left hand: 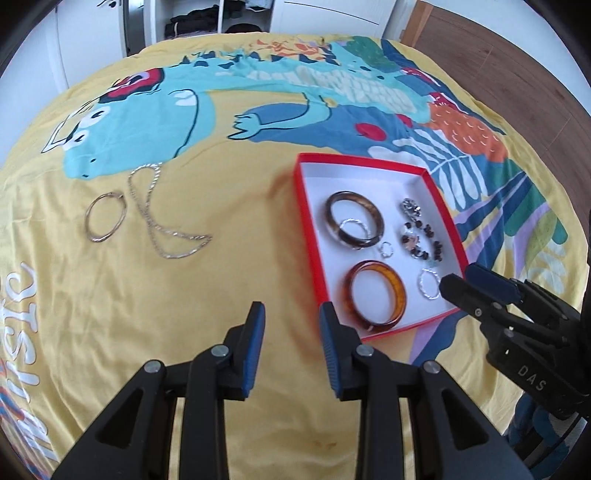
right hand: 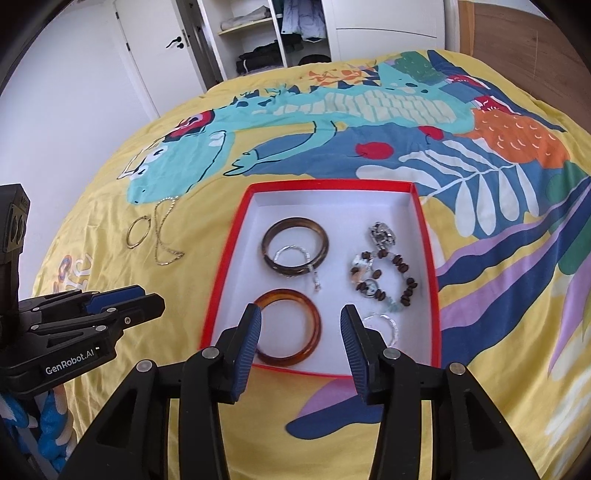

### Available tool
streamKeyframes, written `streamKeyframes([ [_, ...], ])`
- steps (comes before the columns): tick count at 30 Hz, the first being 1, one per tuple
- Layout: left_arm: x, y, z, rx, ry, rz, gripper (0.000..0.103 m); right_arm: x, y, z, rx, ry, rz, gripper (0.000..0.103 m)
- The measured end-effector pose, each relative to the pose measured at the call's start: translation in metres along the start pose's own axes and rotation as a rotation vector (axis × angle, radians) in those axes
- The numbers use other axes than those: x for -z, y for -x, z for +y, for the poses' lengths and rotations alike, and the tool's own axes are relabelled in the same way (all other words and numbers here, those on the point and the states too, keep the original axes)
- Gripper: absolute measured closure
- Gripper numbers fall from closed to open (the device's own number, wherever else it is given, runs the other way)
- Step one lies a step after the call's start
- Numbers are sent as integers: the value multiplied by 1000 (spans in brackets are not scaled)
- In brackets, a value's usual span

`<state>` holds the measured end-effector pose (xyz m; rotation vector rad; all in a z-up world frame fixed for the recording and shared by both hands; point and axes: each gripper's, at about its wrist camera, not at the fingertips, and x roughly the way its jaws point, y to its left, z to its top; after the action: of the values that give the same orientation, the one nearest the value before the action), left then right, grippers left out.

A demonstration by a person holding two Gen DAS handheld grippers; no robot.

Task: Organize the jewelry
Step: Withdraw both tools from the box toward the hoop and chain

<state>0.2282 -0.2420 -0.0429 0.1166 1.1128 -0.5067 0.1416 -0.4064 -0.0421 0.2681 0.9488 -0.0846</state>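
Observation:
A red box with a white inside (left hand: 369,173) (right hand: 332,206) lies on the bed. It holds a dark brown bangle (left hand: 334,218) (right hand: 295,224), an amber bangle (left hand: 399,291) (right hand: 314,314), a beaded bracelet (left hand: 424,236) (right hand: 402,266), a silver cluster piece (left hand: 412,206) (right hand: 382,232) and small silver rings (left hand: 428,284) (right hand: 388,325). A thin gold hoop (left hand: 105,219) (right hand: 137,230) and a silver chain (left hand: 162,225) (right hand: 164,236) lie on the cover left of the box. My left gripper (left hand: 291,317) (right hand: 147,299) is open and empty, just left of the box's near corner. My right gripper (right hand: 301,321) (left hand: 454,280) is open and empty over the box's near end.
The bed has a yellow cover (left hand: 221,258) (right hand: 110,184) with a crocodile print. An open wardrobe (right hand: 273,33) and a white door (right hand: 155,48) stand beyond the bed's far end. A wooden headboard or wall (left hand: 498,48) is at the right.

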Motion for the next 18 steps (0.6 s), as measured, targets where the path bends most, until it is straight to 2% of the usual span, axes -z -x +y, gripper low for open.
streamKeyframes([
  [18, 25, 39, 73, -87, 75, -22, 73, 1, 2, 82, -67, 75, -1, 54],
])
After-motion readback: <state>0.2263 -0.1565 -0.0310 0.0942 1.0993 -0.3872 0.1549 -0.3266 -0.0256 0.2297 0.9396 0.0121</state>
